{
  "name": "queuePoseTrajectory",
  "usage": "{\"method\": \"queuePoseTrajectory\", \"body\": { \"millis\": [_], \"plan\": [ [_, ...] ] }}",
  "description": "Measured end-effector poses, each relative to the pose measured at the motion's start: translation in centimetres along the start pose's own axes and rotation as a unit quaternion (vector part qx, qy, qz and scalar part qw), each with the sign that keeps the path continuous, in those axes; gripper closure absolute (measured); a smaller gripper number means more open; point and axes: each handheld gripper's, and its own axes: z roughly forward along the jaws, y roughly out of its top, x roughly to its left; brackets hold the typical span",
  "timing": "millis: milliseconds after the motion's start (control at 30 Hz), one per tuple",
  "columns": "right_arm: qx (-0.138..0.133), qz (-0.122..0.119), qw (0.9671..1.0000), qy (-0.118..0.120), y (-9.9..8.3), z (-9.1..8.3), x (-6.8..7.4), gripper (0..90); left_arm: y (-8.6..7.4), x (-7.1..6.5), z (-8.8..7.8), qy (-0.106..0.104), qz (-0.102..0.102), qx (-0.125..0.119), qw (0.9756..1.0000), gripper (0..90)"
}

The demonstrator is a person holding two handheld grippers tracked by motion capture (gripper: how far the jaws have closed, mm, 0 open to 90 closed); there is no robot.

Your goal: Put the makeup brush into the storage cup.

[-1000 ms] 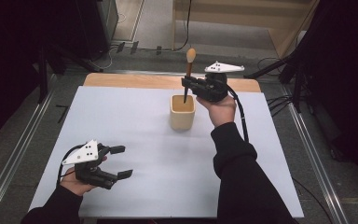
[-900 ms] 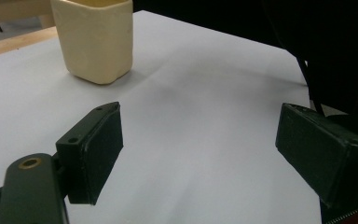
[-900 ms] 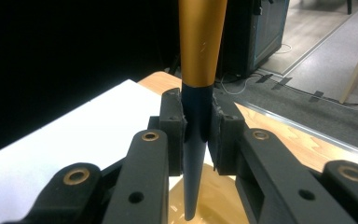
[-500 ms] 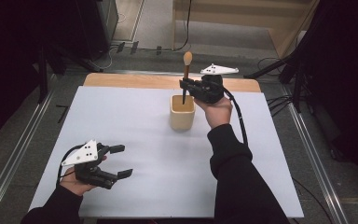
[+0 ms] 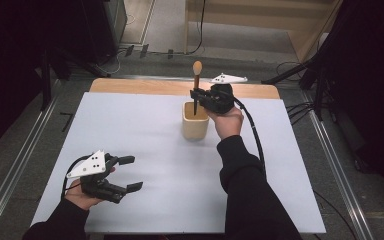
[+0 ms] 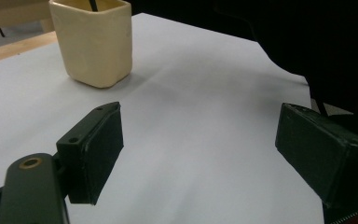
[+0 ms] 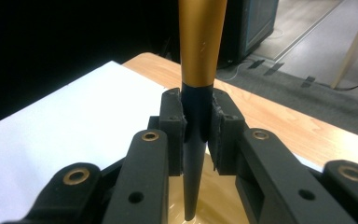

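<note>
High view: the right hand-held gripper (image 5: 196, 94) pinches an upright brush (image 5: 197, 85), tip down in the cup (image 5: 195, 121) directly below — the left hand-held gripper (image 5: 126, 173) rests spread, well apart.

Right gripper view: the brush (image 7: 196, 93) stays vertical — cup (image 7: 214, 205) beneath.

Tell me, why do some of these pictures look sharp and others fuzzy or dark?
High view: even light on the white table, dark surroundings, a little soft. Left gripper view: the near fingers look soft, the cup throws a faint shadow. Right gripper view: the brush and fingers are sharp, the left background is black, and the floor behind is blurred.
</note>
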Motion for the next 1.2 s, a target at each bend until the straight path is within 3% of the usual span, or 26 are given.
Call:
{"method": "queuePoseTrajectory", "body": {
  "millis": [200, 700, 1000, 1033, 1100, 1133, 1200],
  "plan": [
    [0.001, 0.019, 0.9998, -0.004, -1.1, 0.3, -0.5, 78.4, 0.1, -0.2, 0.0, -0.006, 0.002, -0.007, 1.0000, 15.6],
    [0.012, 0.017, 0.9998, -0.004, -2.5, 0.6, -0.3, 78.3, 0.1, -0.1, 0.0, -0.005, 0.002, -0.004, 1.0000, 15.3],
    [0.009, 0.020, 0.9998, 0.002, -2.4, 0.6, -0.1, 77.7, 0.1, -0.1, 0.0, 0.002, 0.006, 0.000, 1.0000, 15.4],
    [0.011, 0.024, 0.9996, 0.012, -2.4, 0.6, -0.2, 74.7, 0.1, -0.1, -0.1, 0.002, 0.005, 0.001, 1.0000, 15.3],
    [-0.002, 0.039, 0.9983, 0.043, -2.5, 0.7, -0.6, 43.8, 0.1, -0.1, -0.1, 0.002, 0.005, -0.002, 1.0000, 15.4],
    [-0.011, 0.051, 0.9975, 0.049, -2.6, 0.7, -0.8, 33.3, 0.1, -0.1, -0.1, 0.002, 0.005, -0.003, 1.0000, 15.3],
    [-0.008, 0.070, 0.9960, 0.054, -2.5, 0.6, -1.0, 28.9, 0.1, -0.1, 0.0, 0.002, 0.004, -0.001, 1.0000, 15.3]
  ]
}}
